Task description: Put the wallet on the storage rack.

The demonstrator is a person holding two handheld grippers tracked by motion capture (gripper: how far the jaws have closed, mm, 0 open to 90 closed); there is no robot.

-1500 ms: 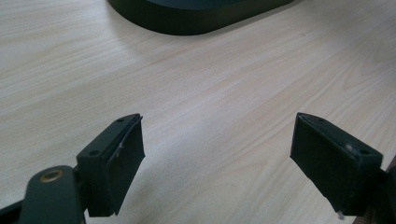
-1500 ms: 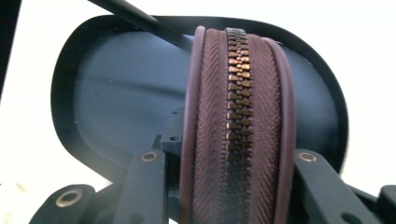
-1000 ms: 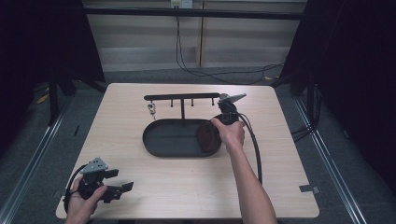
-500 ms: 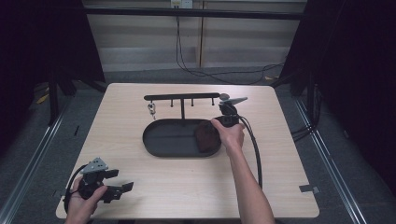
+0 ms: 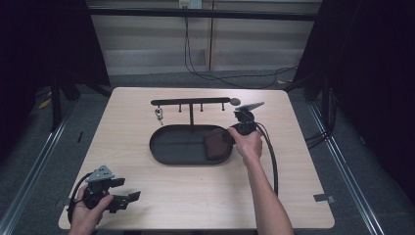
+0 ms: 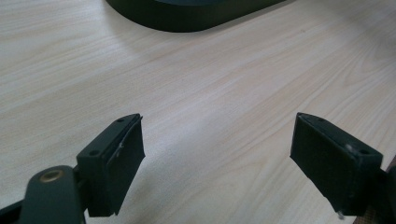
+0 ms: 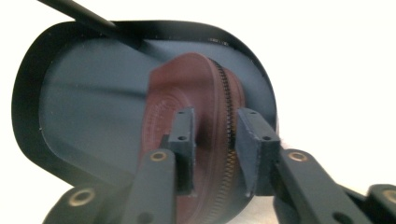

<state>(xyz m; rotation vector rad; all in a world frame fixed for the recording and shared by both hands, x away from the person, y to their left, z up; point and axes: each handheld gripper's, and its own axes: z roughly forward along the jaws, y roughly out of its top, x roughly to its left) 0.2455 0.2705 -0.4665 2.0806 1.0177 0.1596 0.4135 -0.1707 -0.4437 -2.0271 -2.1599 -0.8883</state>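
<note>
While the right gripper (image 7: 212, 140) has its jaws clamped on the brown pouch (image 7: 196, 107), the pouch sits at the right end of the black oval tray (image 5: 166, 147), inside it, partly lifted at the gripped edge as far as the right gripper view shows. The jaws have just been closing, pouch between them. Pouch looks: reddish-brown leather-like, rounded outline, dark metal zipper (image 7: 226, 100) running along its curved edge, faint embossed round mark on the face. One pad presses on the face left of the zipper, the other on the right of it. From the high view the pouch (image 5: 214, 143) is a small dark-brown patch just left of the right hand (image 5: 247, 144), which reaches from the tray's right rim.

Tray: matte black, shallow, raised rim, sits mid-counter. Behind it, a black rack (image 5: 191, 103) with a horizontal bar, short pegs and one upright post; a small keyring-like item (image 5: 159, 115) hangs from its left part, too small to tell more.

Left gripper (image 5: 125, 196) lies low at the near left corner of the light wood counter (image 5: 293, 186), held by the left hand (image 5: 88, 213), jaws spread wide with nothing between them, well apart from the tray. Left gripper view: bare wood grain between the pads (image 6: 123, 154), tray rim (image 6: 187, 18) at top.
</note>
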